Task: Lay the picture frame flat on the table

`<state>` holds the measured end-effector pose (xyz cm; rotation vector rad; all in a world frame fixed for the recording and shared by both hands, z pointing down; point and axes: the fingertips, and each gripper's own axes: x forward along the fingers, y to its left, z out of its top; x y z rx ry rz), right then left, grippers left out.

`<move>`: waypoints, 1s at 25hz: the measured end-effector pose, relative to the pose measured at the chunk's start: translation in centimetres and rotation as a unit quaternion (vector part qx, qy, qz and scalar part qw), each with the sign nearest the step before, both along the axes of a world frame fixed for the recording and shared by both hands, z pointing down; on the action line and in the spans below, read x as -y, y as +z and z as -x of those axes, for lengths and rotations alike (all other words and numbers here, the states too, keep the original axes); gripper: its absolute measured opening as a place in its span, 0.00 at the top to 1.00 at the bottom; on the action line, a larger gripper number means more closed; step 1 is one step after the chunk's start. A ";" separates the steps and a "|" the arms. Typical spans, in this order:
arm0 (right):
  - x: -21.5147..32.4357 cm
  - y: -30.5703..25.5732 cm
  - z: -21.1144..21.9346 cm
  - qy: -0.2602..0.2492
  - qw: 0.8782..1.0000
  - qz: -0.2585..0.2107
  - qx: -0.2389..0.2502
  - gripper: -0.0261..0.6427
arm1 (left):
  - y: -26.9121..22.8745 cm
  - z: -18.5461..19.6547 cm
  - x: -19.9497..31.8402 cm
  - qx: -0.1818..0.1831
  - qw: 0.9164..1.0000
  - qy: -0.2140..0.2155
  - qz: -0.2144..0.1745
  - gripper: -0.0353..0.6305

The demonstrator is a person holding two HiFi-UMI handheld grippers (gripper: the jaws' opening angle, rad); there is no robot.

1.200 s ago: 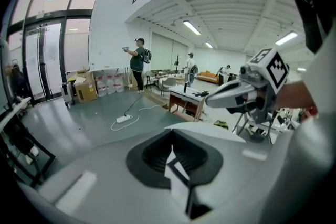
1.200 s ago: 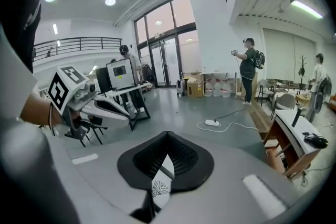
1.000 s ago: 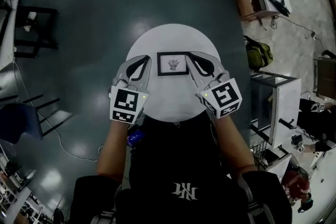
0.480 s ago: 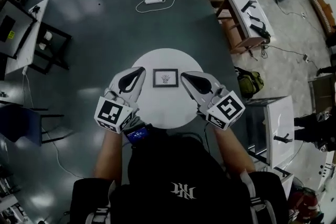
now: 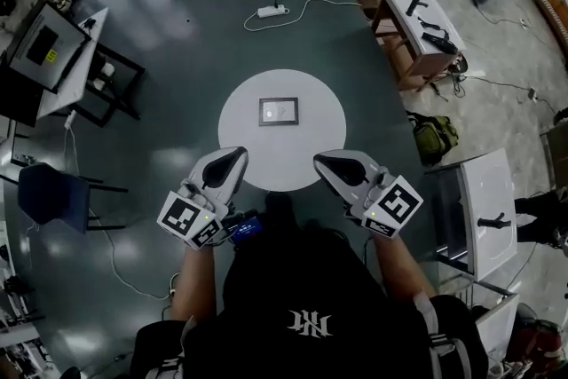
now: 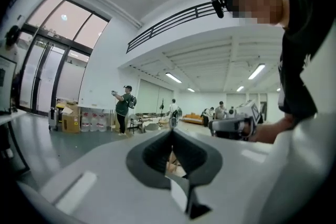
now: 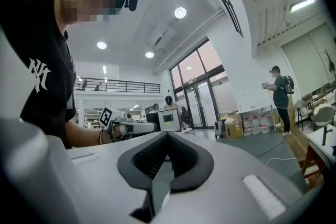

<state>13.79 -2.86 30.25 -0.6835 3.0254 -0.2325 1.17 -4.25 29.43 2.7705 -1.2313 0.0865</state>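
Since the frame (image 5: 279, 111) lies flat on the table (image 5: 240, 142), the task looks done; the left gripper (image 5: 237, 153) and right gripper (image 5: 320, 159), nearer, are closed and empty.

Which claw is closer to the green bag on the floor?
Right. The bag lies to the right of the right claw; the left claw is farther off, on the other side of the right one.

Your head camera looks steeply down from well above the round bench (image 5: 244, 129), and your shoulders fill its lower edge. Each gripper camera sits close behind its own jaws and faces level across the hall. The left gripper view takes in the right gripper (image 6: 226, 126); the right gripper view takes in the left gripper (image 7: 134, 127).
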 end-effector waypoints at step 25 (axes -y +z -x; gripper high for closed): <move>-18.5 -1.1 3.3 0.013 1.000 -0.008 0.008 0.96 | -0.1 1.5 -18.6 0.011 0.997 0.076 0.030 0.94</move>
